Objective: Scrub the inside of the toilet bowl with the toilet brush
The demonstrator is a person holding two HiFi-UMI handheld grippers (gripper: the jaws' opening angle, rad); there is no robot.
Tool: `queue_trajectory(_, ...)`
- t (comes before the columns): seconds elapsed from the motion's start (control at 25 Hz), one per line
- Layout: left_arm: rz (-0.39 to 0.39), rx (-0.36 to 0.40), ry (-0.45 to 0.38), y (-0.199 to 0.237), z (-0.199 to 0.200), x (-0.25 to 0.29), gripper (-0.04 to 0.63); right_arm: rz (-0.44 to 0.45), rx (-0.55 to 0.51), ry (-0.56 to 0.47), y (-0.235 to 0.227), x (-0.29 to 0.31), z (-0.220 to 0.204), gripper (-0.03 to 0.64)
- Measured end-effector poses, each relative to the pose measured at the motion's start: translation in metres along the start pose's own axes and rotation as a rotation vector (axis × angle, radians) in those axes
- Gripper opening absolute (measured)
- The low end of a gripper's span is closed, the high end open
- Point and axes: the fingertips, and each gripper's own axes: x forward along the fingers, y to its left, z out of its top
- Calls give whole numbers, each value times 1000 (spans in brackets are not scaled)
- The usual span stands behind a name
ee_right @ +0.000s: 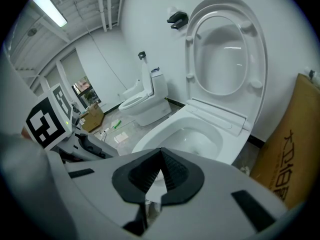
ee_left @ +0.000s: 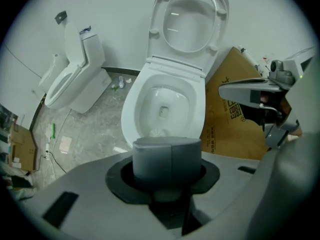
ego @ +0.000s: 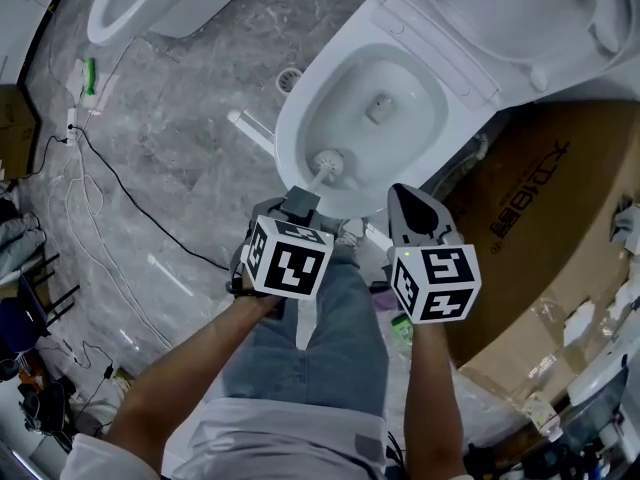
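Two toilets stand on the grey marble floor (ego: 200, 148). The main toilet (ego: 440, 63) is at the floor's far edge against the wall, seat and lid (ee_left: 190, 19) flipped up. Its toilet bowl (ego: 410, 98) is open and white, with the drain at the bottom. The second toilet (ego: 130, 3) is along the same wall toward the far-left corner, well apart. A cardboard sheet (ego: 540, 218) is propped just beside the main toilet on its right. Black cables (ego: 110, 183) trail along the floor's left edge.

Left gripper (ego: 298, 206):
- Jaws are clamped on the grey handle of the toilet brush (ee_left: 167, 156), and the handle top fills the gap between them.
- The shaft runs from the jaws down over the bowl's near rim.
- The brush head (ego: 327, 161) is inside the bowl, against the near wall just below the rim, apart from the drain.

Right gripper (ego: 412, 208):
- Jaws are closed together, with the ridged black pads (ee_right: 175, 171) meeting at the tips and nothing gripped.
- It hovers just outside the bowl's near rim, at the right of the left gripper, and touches neither the gripper nor the toilet.

Each gripper carries a marker cube, left (ego: 288, 258) and right (ego: 435, 283).
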Motion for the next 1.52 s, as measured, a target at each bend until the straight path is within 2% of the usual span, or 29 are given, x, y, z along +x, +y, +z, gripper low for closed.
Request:
queue_trajectory(0.6, -126, -7, -14, -30, 9, 8, 156, -23, -13, 42, -2, 4, -15, 2)
queue_trajectory(1.04, -220, -37, -72, -45, 30, 22, 156, -30, -37, 73, 0, 9, -23, 2)
queue_trajectory(1.52, -290, -28, -152, -57, 70, 40, 156, -54, -51, 56, -5, 12, -18, 2)
